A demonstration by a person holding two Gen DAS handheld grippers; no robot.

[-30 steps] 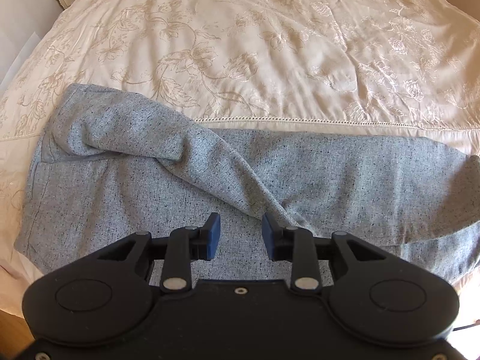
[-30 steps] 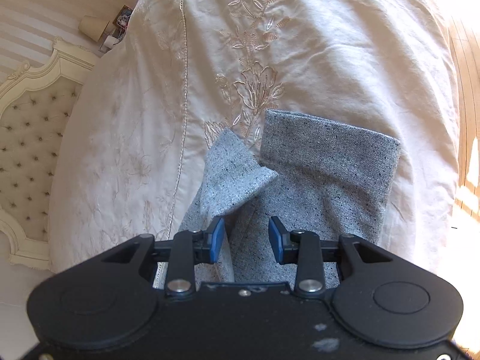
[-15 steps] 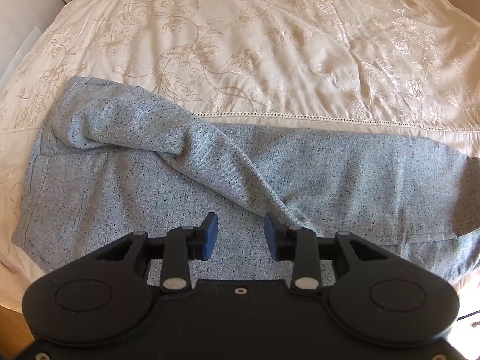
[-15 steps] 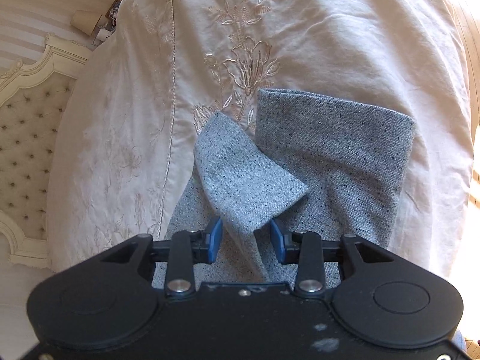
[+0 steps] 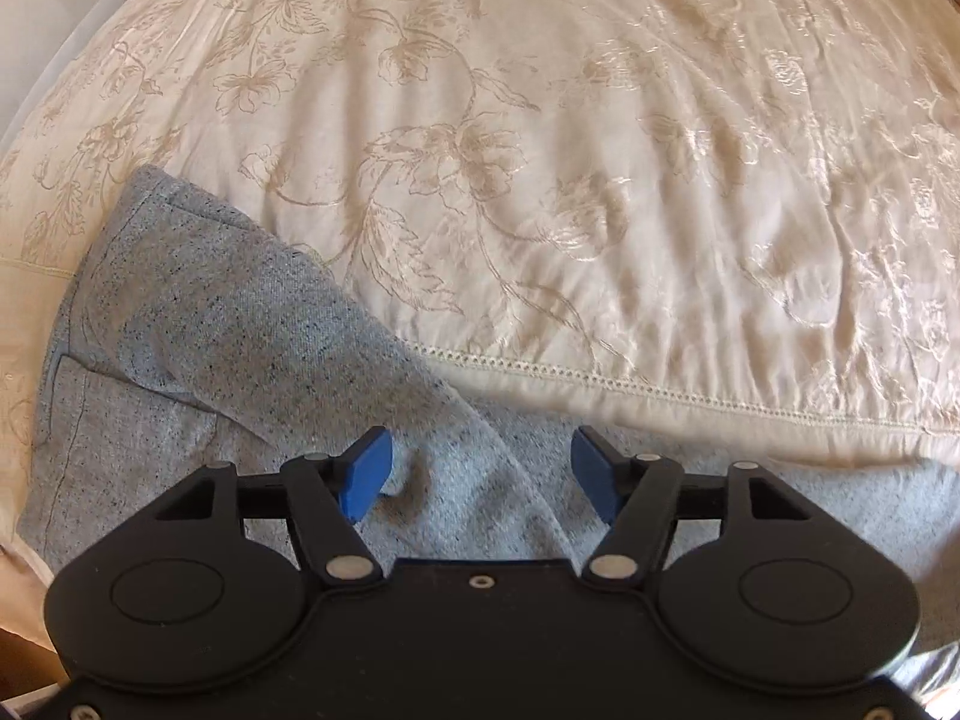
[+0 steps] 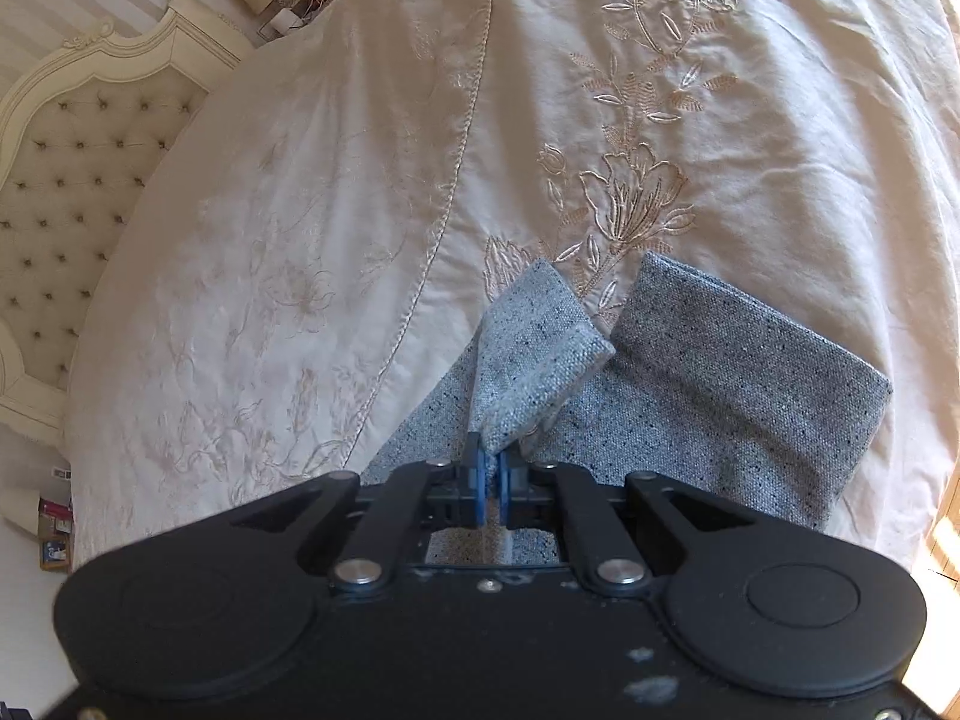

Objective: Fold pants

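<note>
Right gripper (image 6: 491, 474): jaws closing, blue pads pinching a folded pant-leg hem (image 6: 534, 354).
Left gripper (image 5: 480, 474): jaws opening, pads apart over a fabric ridge.
Grey pants (image 5: 198, 348): spread on the embroidered cream bedspread (image 5: 540, 120).
Far: tufted headboard (image 6: 78, 180).

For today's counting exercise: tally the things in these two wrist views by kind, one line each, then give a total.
Grey pants: 1
Cream embroidered bedspread: 1
Tufted headboard: 1
Grippers, left gripper and right gripper: 2
Total: 5
</note>
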